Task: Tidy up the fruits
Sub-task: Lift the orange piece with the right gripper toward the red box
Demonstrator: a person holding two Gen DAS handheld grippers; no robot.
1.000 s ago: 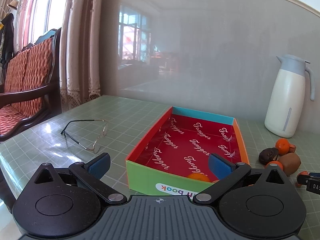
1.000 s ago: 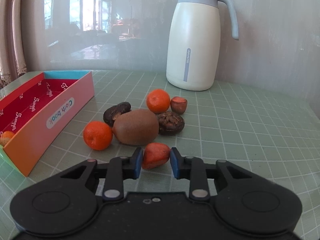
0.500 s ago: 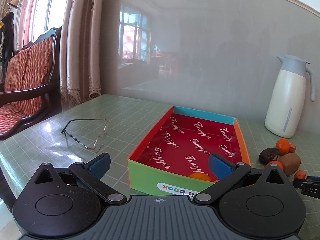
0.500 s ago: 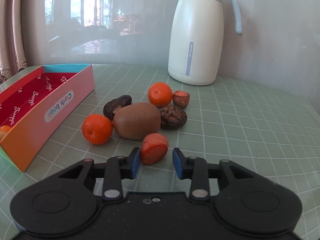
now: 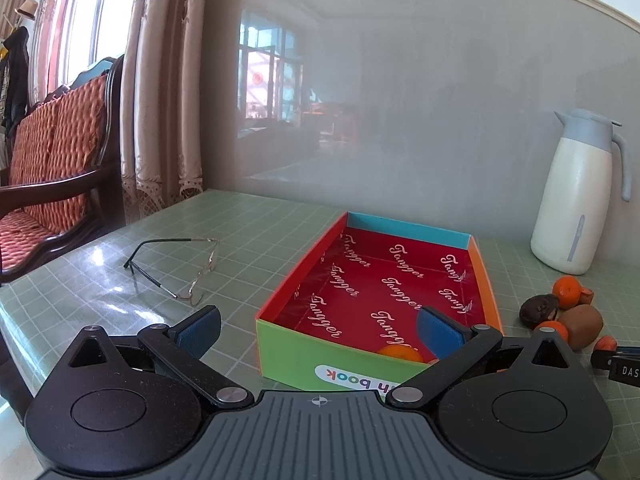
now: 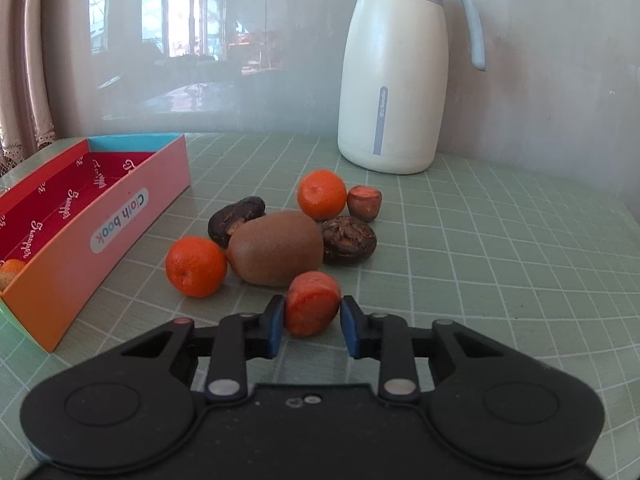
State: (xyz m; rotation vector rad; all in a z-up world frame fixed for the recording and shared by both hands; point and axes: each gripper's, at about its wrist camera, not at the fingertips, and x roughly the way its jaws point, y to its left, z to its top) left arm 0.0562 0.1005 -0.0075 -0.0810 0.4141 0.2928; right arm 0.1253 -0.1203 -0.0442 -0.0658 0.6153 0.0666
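Red fruit (image 6: pixel 310 309) sits between the pads of the right tool (image 6: pixel 312 322), clamped, at the near edge of the fruit pile on the counter (image 6: pixel 500 264). The grip is across its sides, cut-looking flat face toward the camera; whether it is lifted off the counter I cannot tell. Likely headed for the box (image 6: pixel 120 220), which lies along the counter's left side with its long pink wall facing the pile. The box already has an orange piece (image 5: pixel 400 353) in its near corner, rest of the red floor bare.

Just behind the held fruit: kiwi (image 6: pixel 276 248), touching or nearly so. Left of it an orange (image 6: pixel 196 266), a second orange (image 6: pixel 321 195) farther back. Two dark fruits (image 6: pixel 236 220) flank the kiwi, plus a small brown nut-like one (image 6: pixel 364 203) at the rear. A straight lift looks clear; the box wall must be cleared on the way over.

Left tool (image 5: pixel 318 330) has its pads wide apart, nothing between them, hovering at the box's near green wall. Jug (image 6: pixel 394 68) stands at the counter's back edge, glasses (image 5: pixel 180 268) toward its far left, both out of the path.
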